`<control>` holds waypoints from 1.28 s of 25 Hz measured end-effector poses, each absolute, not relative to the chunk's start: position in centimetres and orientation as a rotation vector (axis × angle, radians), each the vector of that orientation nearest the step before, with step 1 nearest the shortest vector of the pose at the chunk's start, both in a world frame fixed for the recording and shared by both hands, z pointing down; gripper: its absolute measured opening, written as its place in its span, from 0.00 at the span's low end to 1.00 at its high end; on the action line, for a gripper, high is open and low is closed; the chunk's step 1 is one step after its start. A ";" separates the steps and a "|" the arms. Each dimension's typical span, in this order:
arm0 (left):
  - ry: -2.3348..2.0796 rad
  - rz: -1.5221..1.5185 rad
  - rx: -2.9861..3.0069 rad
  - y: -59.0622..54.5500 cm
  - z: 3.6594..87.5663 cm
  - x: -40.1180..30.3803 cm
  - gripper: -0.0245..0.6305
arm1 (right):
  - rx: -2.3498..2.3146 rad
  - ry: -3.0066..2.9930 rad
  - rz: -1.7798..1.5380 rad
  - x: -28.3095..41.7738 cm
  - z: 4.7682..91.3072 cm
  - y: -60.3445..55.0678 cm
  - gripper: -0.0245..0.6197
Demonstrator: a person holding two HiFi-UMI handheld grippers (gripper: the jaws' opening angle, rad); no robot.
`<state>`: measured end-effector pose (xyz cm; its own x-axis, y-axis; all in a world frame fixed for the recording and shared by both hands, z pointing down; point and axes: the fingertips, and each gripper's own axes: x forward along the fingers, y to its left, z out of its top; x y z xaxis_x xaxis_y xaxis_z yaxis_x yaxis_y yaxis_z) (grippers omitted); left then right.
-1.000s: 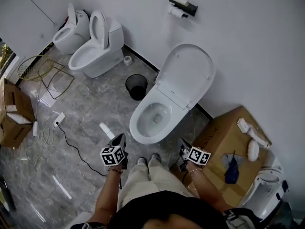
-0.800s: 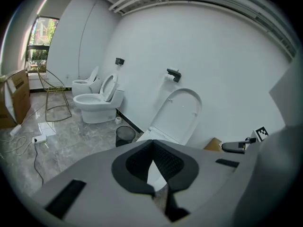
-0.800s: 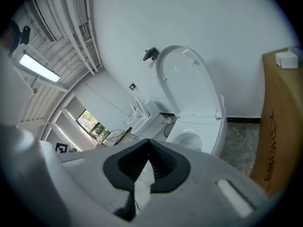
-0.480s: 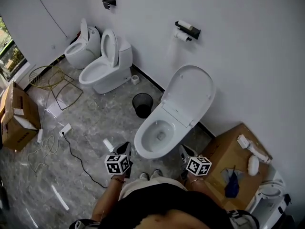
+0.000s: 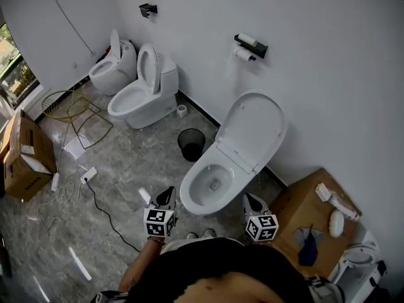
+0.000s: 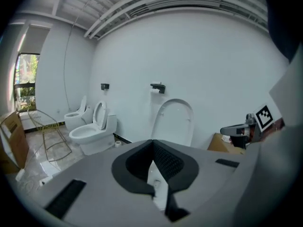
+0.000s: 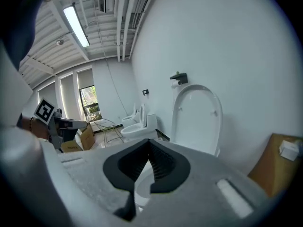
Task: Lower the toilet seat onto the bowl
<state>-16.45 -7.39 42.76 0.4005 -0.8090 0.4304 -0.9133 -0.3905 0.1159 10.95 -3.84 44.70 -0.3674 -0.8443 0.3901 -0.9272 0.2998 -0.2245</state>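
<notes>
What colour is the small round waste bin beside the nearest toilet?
Black. The round waste bin shows best in the head view.

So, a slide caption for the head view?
Left tool and right tool, both shut, face a white toilet with its seat raised.

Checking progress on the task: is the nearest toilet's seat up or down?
Up. The seat leans back against the wall, leaving the bowl open below it.
</notes>
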 end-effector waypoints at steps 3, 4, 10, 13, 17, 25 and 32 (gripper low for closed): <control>-1.524 0.456 2.405 -7.2 41.5 -16.1 0.04 | 1.714 -2.344 0.554 11.6 43.4 -3.8 0.05; -1.535 0.448 2.413 -7.2 41.2 -16.0 0.04 | 1.730 -2.344 0.518 11.7 42.9 -3.8 0.05; -1.495 0.384 2.461 -6.5 39.9 -14.3 0.04 | 1.762 -2.336 0.312 11.9 40.4 -3.6 0.05; -1.456 0.376 2.491 -6.1 40.0 -13.2 0.04 | 1.802 -2.314 0.325 12.2 40.4 -3.2 0.05; -1.421 0.372 2.507 -5.5 39.9 -12.4 0.04 | 1.825 -2.306 0.313 12.4 40.4 -2.7 0.05; -1.372 0.423 2.480 -4.3 41.6 -12.1 0.04 | 1.815 -2.264 0.348 12.5 41.7 -1.9 0.05; -1.347 0.439 2.483 -3.4 41.9 -12.4 0.04 | 1.804 -2.238 0.370 11.7 41.5 -1.0 0.05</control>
<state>-12.42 -3.40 41.91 0.5184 -0.7594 0.3930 -0.8452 -0.5248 0.1007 11.73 -1.04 41.53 -0.2073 -0.9164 0.3423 -0.9778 0.2046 -0.0445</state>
